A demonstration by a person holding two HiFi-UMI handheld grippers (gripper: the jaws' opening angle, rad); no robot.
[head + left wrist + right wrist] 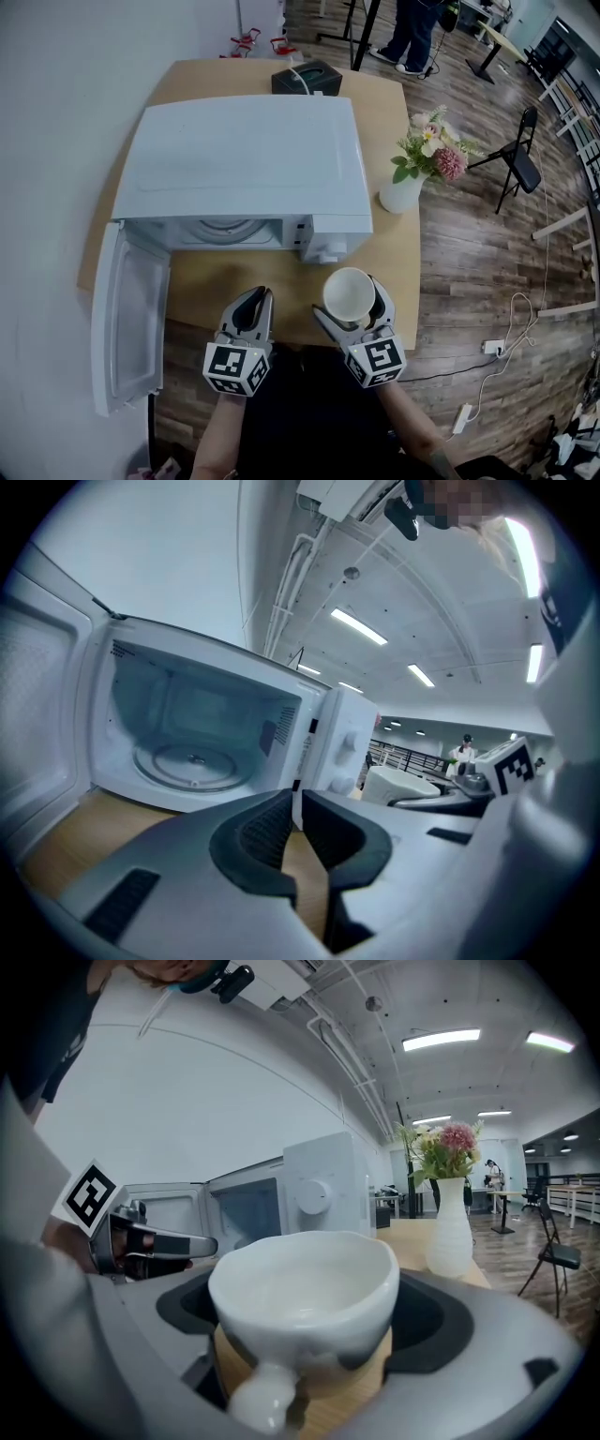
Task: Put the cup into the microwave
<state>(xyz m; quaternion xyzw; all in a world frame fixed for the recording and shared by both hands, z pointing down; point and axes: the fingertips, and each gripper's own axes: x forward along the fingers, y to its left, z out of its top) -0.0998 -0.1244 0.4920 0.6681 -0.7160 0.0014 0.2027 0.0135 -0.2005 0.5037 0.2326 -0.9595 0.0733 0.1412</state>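
the microwave [239, 169] stands empty with its door [127, 319] open. my right gripper [349, 302] clamps the cup [347, 289] just in front of it. my left gripper [262, 296] is nearly closed on nothing. carrying the cup inside remains.

Plain glossy white cup [348, 291]. White microwave [239, 159] with a pale grey cavity. Light tan wood table [392, 251]. Left gripper [261, 294] and right gripper [345, 296] are grey with black jaw pads, and their cubes carry black-and-white square markers. White vase [401, 194]; pink and cream flowers [433, 148] with green leaves. Dark brown plank floor [469, 267]. Black box [307, 79].
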